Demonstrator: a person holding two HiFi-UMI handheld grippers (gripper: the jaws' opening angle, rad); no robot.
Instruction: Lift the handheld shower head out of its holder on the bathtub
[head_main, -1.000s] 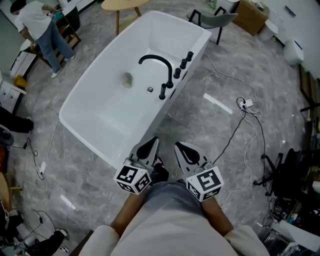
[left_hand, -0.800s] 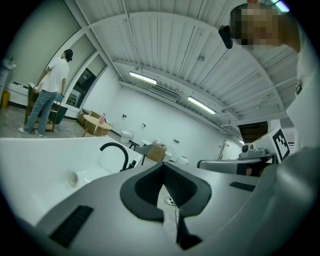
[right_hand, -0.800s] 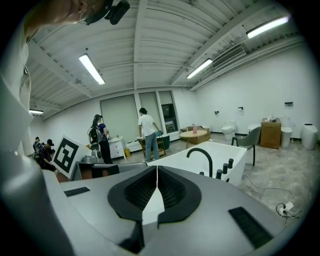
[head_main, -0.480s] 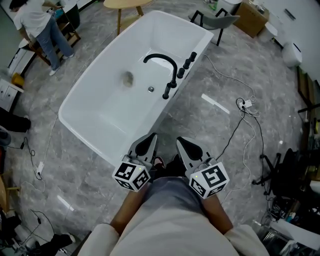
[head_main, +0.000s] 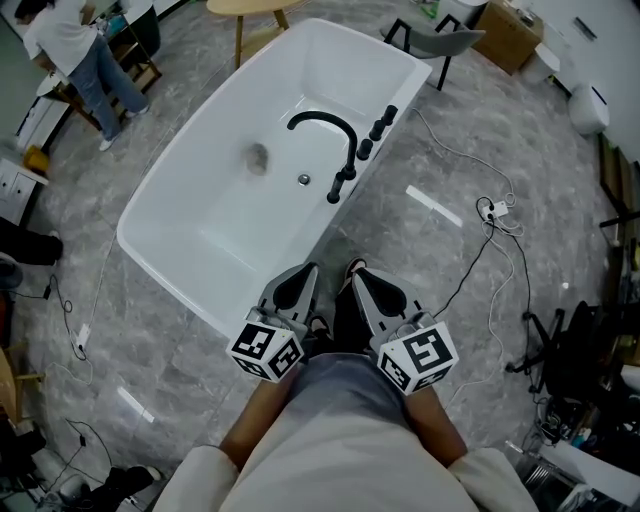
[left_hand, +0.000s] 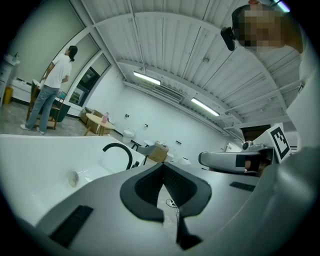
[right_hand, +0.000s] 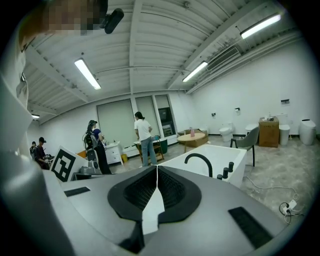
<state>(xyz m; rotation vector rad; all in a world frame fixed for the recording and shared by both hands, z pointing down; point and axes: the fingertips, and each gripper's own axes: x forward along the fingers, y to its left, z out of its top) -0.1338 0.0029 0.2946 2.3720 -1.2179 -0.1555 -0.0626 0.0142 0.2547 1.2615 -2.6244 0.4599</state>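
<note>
The grey left gripper (head_main: 292, 292) and grey right gripper (head_main: 370, 297) sit side by side, each with its jaws pressed together on nothing. At twelve o'clock, well apart from them, the slim black handheld shower head (head_main: 339, 187) stands in its holder on the rim of the white rectangular bathtub (head_main: 205, 215), beside the arched black spout (head_main: 325, 124).

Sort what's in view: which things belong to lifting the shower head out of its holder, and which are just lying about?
For the job: bathtub, black faucet, black fittings on its rim (shower head presumably among them), left tool, right tool, both shut.
Just lying about: floor cables, grey chair, round table, cardboard box; a person stands at the back.
</note>
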